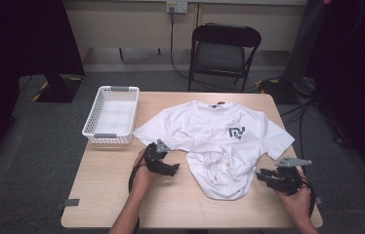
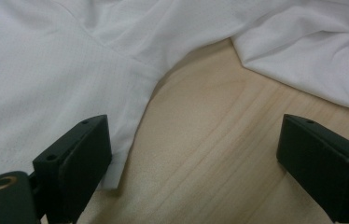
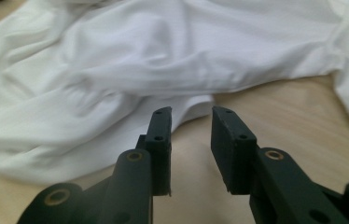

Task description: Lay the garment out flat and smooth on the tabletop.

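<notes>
A white T-shirt (image 1: 219, 136) with a dark chest logo lies face up on the wooden table (image 1: 117, 195); its lower part is bunched into folds near the front. My left gripper (image 1: 173, 169) rests on the table just left of the crumpled hem. Its jaws stand wide open (image 2: 193, 140) over bare wood, with a sleeve's edge of the shirt (image 2: 70, 70) beside the left jaw. My right gripper (image 1: 259, 175) sits to the right of the bunched hem and points at it. Its jaws (image 3: 190, 112) stand slightly apart with nothing between them, a short way from the shirt's folds (image 3: 163, 56).
A white plastic basket (image 1: 111, 114) stands on the table's far left corner. A black folding chair (image 1: 222, 51) is behind the table. Cables run over the floor at the right. Bare wood lies along the table's front edge.
</notes>
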A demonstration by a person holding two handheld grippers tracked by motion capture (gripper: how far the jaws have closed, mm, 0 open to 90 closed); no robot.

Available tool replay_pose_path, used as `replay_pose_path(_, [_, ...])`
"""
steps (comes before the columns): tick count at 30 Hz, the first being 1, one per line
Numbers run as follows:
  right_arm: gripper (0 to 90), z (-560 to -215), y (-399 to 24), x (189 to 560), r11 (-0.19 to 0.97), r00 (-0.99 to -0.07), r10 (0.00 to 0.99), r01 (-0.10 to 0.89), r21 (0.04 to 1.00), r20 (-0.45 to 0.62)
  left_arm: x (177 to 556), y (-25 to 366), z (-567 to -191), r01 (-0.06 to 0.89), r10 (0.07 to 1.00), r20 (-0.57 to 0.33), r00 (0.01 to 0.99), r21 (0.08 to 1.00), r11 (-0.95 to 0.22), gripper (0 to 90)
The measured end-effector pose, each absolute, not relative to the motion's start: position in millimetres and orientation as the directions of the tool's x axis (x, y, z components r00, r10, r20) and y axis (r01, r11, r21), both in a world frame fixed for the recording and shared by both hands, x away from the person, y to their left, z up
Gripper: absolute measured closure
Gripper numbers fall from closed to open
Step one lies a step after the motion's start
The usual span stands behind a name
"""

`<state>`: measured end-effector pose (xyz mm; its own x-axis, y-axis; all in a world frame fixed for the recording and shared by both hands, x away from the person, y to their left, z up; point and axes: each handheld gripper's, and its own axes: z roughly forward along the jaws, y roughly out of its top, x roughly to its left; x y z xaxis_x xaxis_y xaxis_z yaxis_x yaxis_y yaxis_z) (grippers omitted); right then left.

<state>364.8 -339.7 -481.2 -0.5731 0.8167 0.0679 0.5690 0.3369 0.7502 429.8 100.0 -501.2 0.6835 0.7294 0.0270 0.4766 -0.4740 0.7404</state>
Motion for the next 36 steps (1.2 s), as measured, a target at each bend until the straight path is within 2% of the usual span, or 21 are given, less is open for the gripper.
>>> replay_pose_path(3, [65.5,-485.8,-341.0,382.6,0.331,-0.551,0.832,0.590,0.737,0.067,429.8,100.0,-501.2,0.477,0.730,0.027,0.683,0.740,-0.474,9.5])
replay_pose_path(7, [66.0,-490.1,-333.7,394.2,0.339,-0.567,0.819,0.603,0.722,0.090,429.8,99.9,-501.2,0.477,0.730,0.026,0.683,0.741,-0.473,9.5])
replay_pose_path(10, [81.6,-492.2,-326.3,395.3,0.368,-0.595,0.798,0.604,0.707,0.093,429.7,99.9,-501.3,0.478,0.731,0.025,0.682,0.742,-0.471,9.6])
replay_pose_path(12, [88.2,-490.1,-326.6,393.6,0.369,-0.611,0.784,0.601,0.709,0.110,429.7,99.9,-501.2,0.478,0.732,0.025,0.681,0.742,-0.471,9.7])
replay_pose_path(21, [88.6,-465.4,-344.9,352.7,0.361,-0.644,0.756,0.555,0.750,0.112,429.7,100.0,-501.2,0.478,0.732,0.025,0.681,0.742,-0.470,9.8])
replay_pose_path(23, [88.6,-458.8,-353.9,333.0,0.349,-0.650,0.751,0.542,0.764,0.119,429.7,100.0,-501.2,0.478,0.732,0.025,0.681,0.742,-0.470,9.9])
replay_pose_path(31, [88.1,-459.5,-365.2,297.1,0.365,-0.661,0.743,0.532,0.764,0.105,429.5,100.1,-501.1,0.479,0.732,0.026,0.681,0.741,-0.471,10.0])
replay_pose_path(32, [87.4,-460.1,-367.2,293.5,0.358,-0.662,0.740,0.534,0.766,0.115,429.4,100.1,-501.1,0.479,0.732,0.027,0.680,0.741,-0.472,10.0])
replay_pose_path(33, [80.4,-459.3,-371.1,288.5,0.346,-0.655,0.747,0.527,0.776,0.112,429.3,100.0,-501.1,0.479,0.733,0.026,0.680,0.741,-0.471,10.1])
replay_pose_path(35, [73.5,-456.6,-375.0,287.9,0.330,-0.639,0.762,0.520,0.787,0.103,429.4,100.1,-501.1,0.478,0.732,0.027,0.681,0.741,-0.472,10.1])
replay_pose_path(36, [73.0,-455.3,-376.6,289.7,0.322,-0.626,0.774,0.521,0.791,0.097,429.4,100.1,-501.1,0.479,0.733,0.026,0.680,0.740,-0.471,10.1])
